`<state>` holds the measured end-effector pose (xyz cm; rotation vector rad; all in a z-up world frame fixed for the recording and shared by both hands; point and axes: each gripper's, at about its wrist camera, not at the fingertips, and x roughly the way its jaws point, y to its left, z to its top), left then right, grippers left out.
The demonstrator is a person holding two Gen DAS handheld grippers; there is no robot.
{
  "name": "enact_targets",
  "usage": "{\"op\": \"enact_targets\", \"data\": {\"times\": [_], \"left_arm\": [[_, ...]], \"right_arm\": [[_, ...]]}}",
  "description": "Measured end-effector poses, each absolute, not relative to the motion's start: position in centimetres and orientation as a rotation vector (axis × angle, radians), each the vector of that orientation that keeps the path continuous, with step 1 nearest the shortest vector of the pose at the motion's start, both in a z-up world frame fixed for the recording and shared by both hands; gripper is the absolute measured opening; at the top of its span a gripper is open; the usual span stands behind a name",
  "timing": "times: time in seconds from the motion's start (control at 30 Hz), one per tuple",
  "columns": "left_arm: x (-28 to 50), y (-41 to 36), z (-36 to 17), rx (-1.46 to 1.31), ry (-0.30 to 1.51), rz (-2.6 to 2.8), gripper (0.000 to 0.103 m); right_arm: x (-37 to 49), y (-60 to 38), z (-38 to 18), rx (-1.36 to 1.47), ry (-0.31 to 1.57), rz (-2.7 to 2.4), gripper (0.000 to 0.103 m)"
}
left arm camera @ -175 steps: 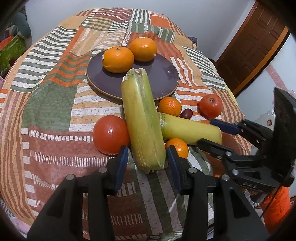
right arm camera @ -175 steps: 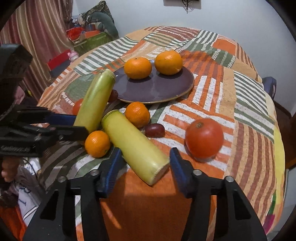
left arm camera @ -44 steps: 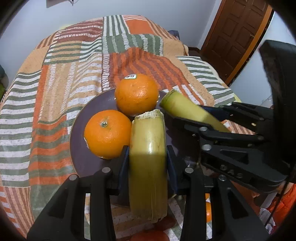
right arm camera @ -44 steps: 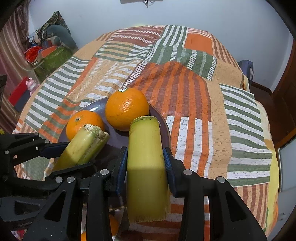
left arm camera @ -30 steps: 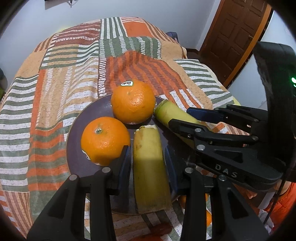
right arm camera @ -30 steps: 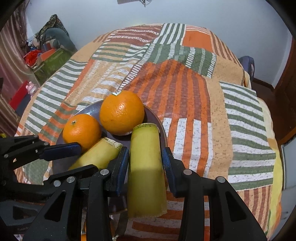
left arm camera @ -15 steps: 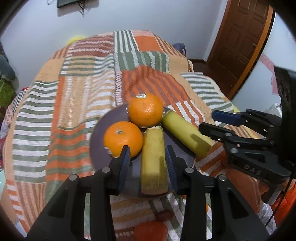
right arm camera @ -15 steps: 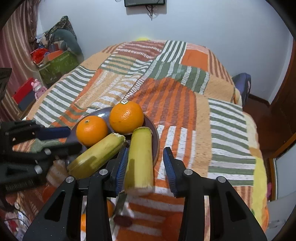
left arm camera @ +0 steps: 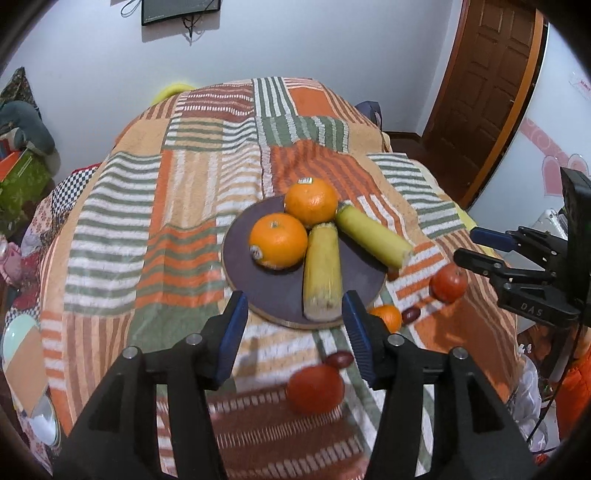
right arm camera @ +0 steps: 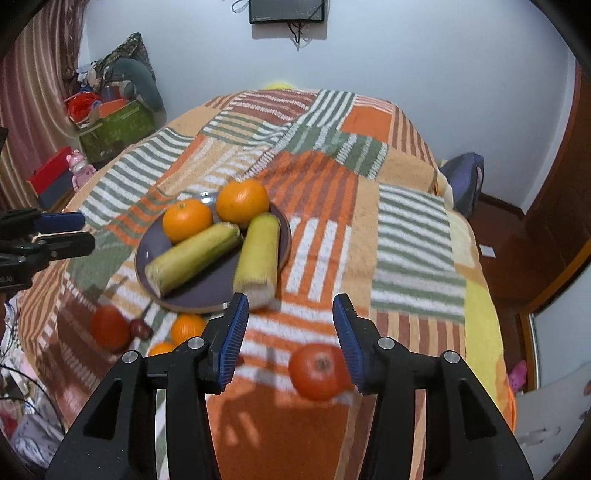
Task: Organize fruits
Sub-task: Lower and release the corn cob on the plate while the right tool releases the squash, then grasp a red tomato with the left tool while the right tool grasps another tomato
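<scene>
A dark purple plate on the striped cloth holds two oranges and two yellow-green corn cobs. One cob's end overhangs the plate rim. My left gripper is open and empty, held back above the plate's near edge. My right gripper is open and empty, also drawn back. Two red tomatoes, small oranges and dark dates lie on the cloth near the plate.
The patchwork cloth drapes over a rounded table. A brown door stands at the right. Boxes and toys sit on the floor at the left. A wall-mounted screen hangs behind.
Both grippers let go of their corn cobs on the plate, opened wide, and pulled back and up from the plate.
</scene>
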<state>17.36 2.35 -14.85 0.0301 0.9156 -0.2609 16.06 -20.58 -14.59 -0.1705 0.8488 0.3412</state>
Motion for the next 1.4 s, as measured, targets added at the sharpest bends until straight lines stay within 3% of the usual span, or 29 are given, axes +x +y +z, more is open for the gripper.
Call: {"op": "enact_targets", "data": {"times": [0.17,0.93,1.4], "left_arm": [[15.7,2.4,-16.7,0.018,0.966,-0.249,0.053],[14.7,0.9,-23.7,-0.040,1.156,-0.276,0.053],[15.1,1.6,-23.7,-0.086,1.149,-0.265,0.048]], "right_arm": [[14.5,-21.7,-15.7,-0.142,0.877,0.319,0.051],[15.3,-23.0,-20.1,-0.110,0.958,0.265,0.055],[16.5,-23.5,-21.1,-0.060,0.983,0.273,0.049]]}}
